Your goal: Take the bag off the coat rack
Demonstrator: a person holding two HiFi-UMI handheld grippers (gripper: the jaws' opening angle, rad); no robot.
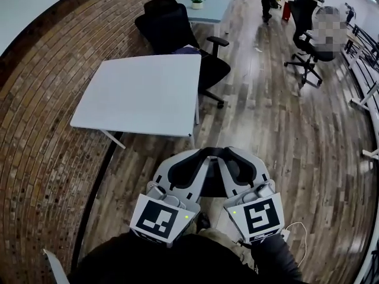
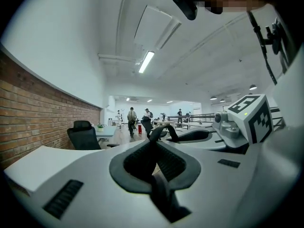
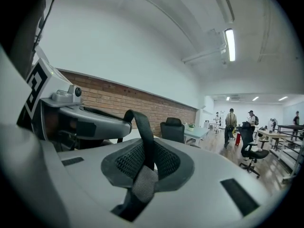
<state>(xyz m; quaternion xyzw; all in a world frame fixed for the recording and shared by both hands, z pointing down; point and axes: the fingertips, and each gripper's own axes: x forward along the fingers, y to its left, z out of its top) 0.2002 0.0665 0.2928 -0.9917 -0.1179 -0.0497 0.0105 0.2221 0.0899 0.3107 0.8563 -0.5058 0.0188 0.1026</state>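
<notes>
Left gripper (image 2: 154, 145) and right gripper (image 3: 142, 144), side by side, each pinch the black webbing bag strap (image 1: 214, 151) arcing between their tips, above brown wood-plank floor (image 1: 284, 135) near a white square table (image 1: 142, 93).

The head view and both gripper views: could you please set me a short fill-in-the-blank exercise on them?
The left hand-held gripper and the right hand-held gripper are both shut on a black ____.
The white table stands beside a ____ wall.
The office chair beyond that table is coloured ____.
Missing words: strap; brick; black.
</notes>
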